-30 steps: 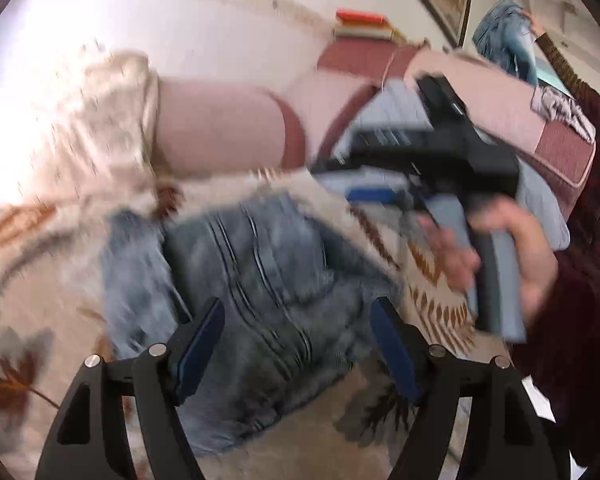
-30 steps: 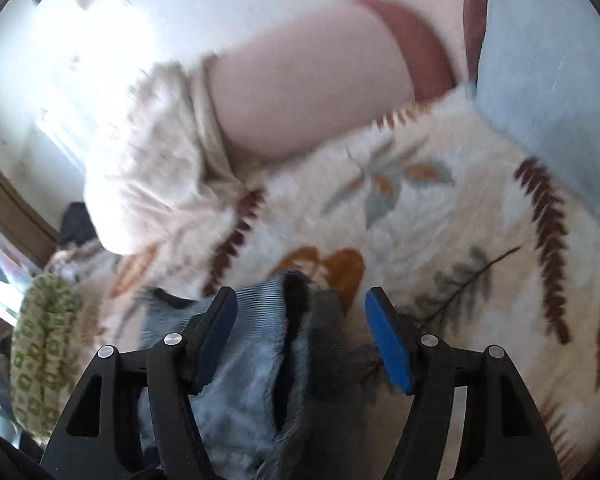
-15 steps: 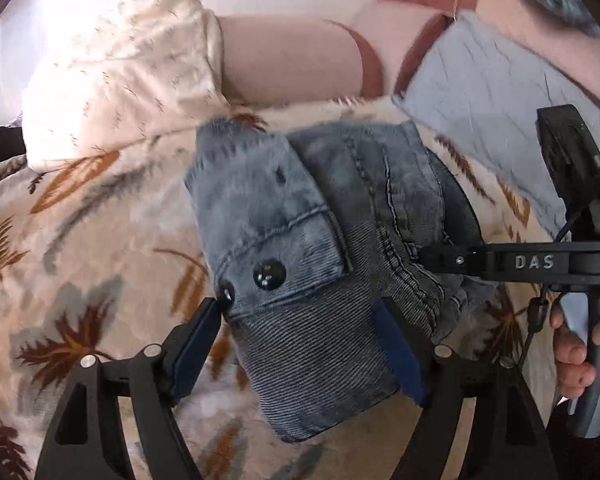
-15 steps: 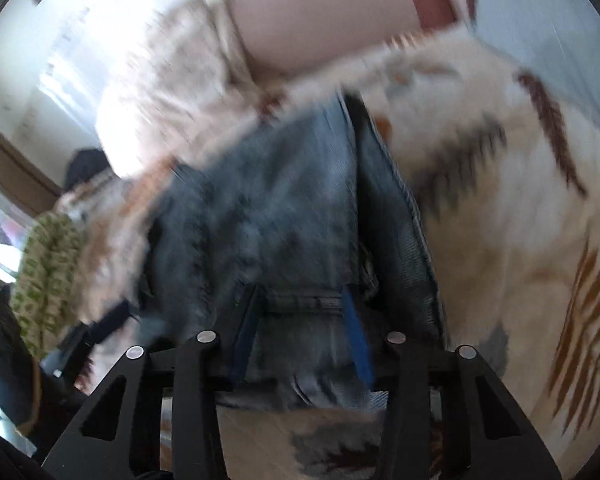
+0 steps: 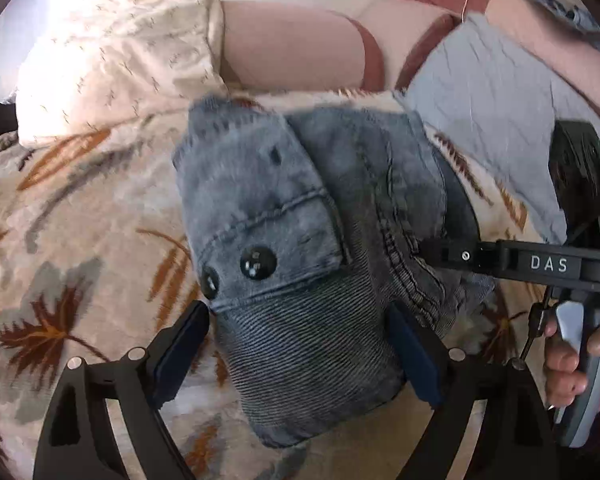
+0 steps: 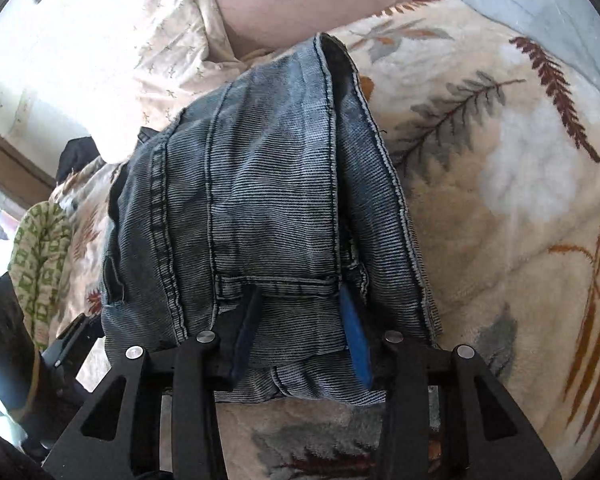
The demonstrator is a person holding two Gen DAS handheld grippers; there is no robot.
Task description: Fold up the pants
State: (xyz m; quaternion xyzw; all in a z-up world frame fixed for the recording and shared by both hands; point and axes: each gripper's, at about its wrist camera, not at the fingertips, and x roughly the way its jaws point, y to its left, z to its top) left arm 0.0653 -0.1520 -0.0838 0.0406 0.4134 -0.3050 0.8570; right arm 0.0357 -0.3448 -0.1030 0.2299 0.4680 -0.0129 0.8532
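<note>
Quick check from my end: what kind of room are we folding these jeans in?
Most likely a bedroom. The folded jeans lie on a plush leaf-patterned blanket, a cream pillow and a pink one sit at its far edge, and a pale blue pillow lies to the right.

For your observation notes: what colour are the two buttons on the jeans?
Glossy black buttons, clearest in the left wrist view.
</note>
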